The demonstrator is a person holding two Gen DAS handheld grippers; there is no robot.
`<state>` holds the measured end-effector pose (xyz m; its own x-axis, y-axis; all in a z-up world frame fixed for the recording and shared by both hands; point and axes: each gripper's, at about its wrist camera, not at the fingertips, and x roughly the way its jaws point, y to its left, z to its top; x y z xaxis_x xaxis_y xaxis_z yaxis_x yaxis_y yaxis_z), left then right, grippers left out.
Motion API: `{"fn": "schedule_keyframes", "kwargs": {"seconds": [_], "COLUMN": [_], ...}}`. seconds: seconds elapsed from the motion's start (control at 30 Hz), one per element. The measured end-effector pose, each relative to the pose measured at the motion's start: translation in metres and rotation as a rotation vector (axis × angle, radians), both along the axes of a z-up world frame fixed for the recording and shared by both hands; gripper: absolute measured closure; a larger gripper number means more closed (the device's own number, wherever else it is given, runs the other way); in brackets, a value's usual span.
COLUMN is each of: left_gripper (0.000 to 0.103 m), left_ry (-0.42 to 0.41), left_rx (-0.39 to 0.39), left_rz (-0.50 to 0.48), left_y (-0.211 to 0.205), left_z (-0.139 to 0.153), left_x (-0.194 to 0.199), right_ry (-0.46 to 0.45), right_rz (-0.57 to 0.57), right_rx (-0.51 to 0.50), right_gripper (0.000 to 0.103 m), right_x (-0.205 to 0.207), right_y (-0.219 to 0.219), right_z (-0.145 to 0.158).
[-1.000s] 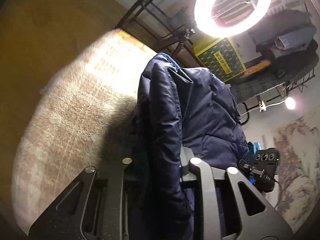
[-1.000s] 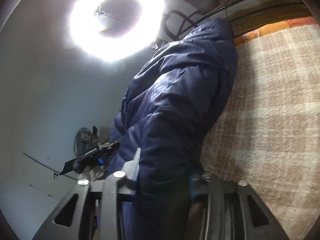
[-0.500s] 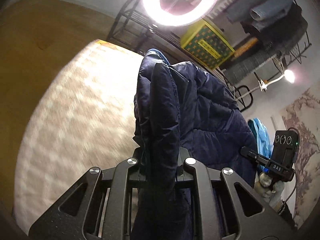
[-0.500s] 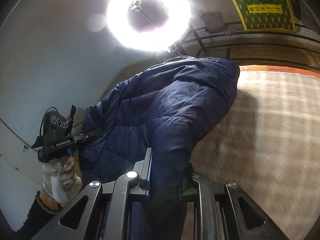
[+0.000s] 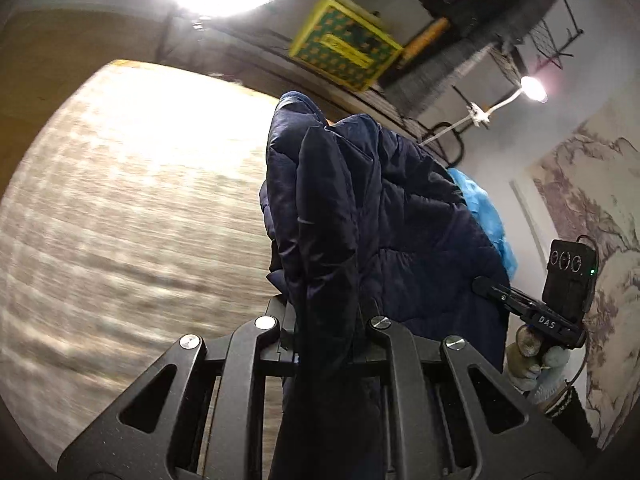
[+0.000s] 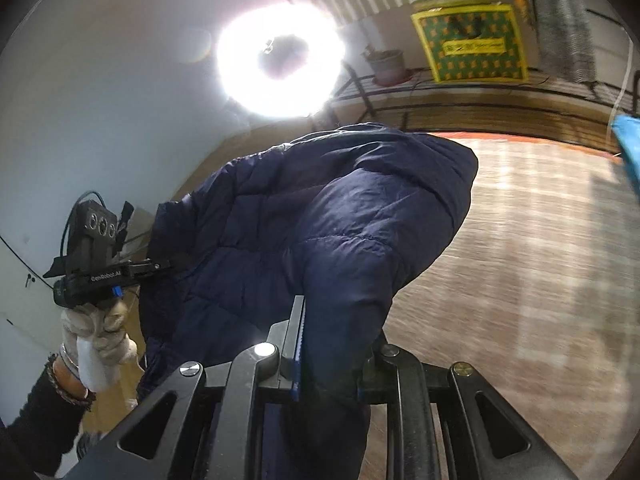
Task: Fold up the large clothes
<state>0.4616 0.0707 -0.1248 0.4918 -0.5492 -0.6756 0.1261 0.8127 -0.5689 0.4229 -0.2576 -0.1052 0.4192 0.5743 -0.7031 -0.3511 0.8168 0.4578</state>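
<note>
A: What have the two grippers got?

B: The left gripper [image 5: 326, 320] is clamped narrow on a thick fold of the jacket [image 5: 360, 216]. The right gripper [image 6: 334, 344] is pinched on another fold of the same jacket [image 6: 320, 232]. Neither has anything else between its pads.

A: Where's the jacket, then?

B: Up in the air, slung between both tools above the rug [image 5: 132, 200]. In the left view it runs from the jaws toward 12 o'clock and spreads off toward 3, where the right gripper shows, with a gloved hand [image 5: 536, 364] under it. In the right view it billows toward 12 and stretches to 9, to the left gripper there [image 6: 96, 272].

A: So which way does its long axis lie?

B: Across, from one gripper to the other, I'd judge. The rest hangs below the jaws, out of sight.

A: And the rug?

B: At 9 o'clock of the jacket in the left view, at 3 in the right one. Neither hand looks nearer to it. Laying the jacket flat would call for both hands to go down together, or it twists.
</note>
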Motion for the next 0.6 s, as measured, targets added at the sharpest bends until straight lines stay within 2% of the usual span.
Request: {"fn": "schedule_keyframes", "kwargs": {"seconds": [0.37, 0.6], "left_gripper": [0.091, 0.091], "left_ry": [-0.039, -0.005], "left_rx": [-0.068, -0.082], "left_rz": [-0.048, -0.031], "left_y": [-0.089, -0.108], "left_z": [0.037, 0.031], "left_x": [-0.011, -0.005], "right_ry": [-0.123, -0.169], "right_rz": [-0.038, -0.018], "right_rx": [-0.091, -0.172], "right_gripper": [0.086, 0.087], "right_x": [-0.036, -0.053], "right_y": [-0.084, -0.098], "right_z": [0.046, 0.057]}}
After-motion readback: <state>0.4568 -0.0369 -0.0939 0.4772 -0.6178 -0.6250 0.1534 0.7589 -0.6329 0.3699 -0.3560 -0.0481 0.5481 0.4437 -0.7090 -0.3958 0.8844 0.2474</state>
